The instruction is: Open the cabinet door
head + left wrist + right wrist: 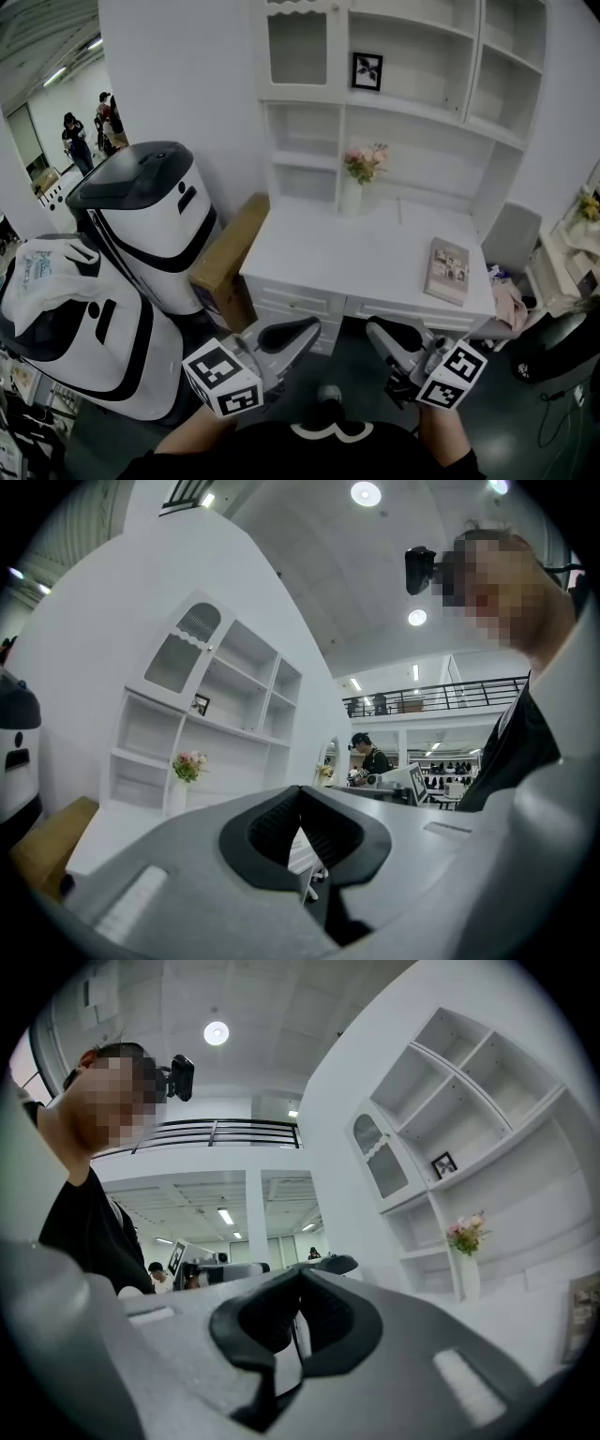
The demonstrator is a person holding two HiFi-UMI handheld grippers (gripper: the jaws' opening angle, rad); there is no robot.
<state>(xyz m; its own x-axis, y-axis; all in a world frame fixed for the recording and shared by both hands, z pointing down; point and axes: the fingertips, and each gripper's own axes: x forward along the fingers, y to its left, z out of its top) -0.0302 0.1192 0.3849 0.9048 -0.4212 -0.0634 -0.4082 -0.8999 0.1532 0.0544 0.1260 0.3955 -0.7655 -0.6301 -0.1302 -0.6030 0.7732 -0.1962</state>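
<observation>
1. step: approach, door untouched. left gripper [298, 330] & right gripper [389, 331]: jaws together, holding nothing.
2. cabinet door [297, 49] closed, top left above worktop [366, 258], well apart from both.
3. next: prob. lift a gripper to door edge.

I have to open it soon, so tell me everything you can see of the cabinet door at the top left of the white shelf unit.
The cabinet door is white, painted wood by its look: a frame around a greyish pane, perhaps glass, with scalloped trim at the pane's top. It stands upright and shut, flush in the top left corner of the shelf unit above the desk. Nothing touches it. No handle can be made out.
</observation>
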